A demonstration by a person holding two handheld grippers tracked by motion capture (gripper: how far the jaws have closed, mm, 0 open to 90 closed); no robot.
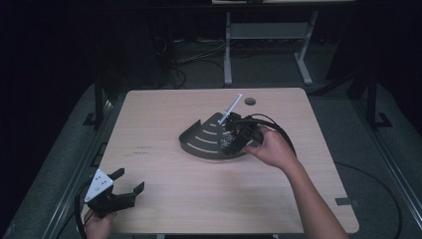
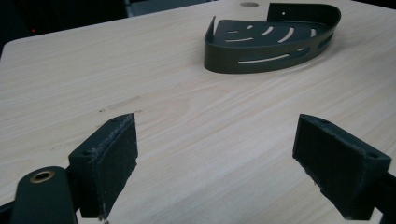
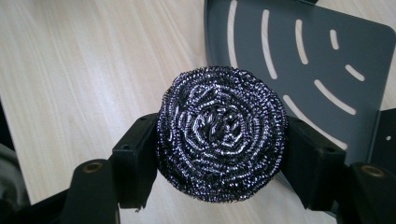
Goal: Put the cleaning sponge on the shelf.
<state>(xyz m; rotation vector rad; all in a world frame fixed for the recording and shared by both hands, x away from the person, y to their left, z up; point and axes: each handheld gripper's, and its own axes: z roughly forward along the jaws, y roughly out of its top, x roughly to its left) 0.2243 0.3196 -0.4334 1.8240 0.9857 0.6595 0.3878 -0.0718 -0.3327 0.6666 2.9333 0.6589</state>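
The round, coiled steel-wire scouring pad [image 3: 220,133] sits pinched between the two black jaws of the right tool [image 3: 219,154], its spiral face turned toward the right gripper view's camera and its sides pressed against both jaw pads. In the high view the right tool [image 1: 234,141] hangs over the near right rim of the dark grey, quarter-round metal corner caddy with curved slots [image 1: 206,135], which stands near the middle of the pale wooden counter [image 1: 169,199]; whether the pad touches the caddy floor cannot be told. The caddy's slotted floor [image 3: 322,60] lies just behind and to the right of the pad, with bare wood to the left. The left tool [image 1: 122,185] rests near the counter's front left corner, well apart from the caddy [image 2: 275,39], its jaws spread wide over bare wood. Open counter stretches between the two tools.
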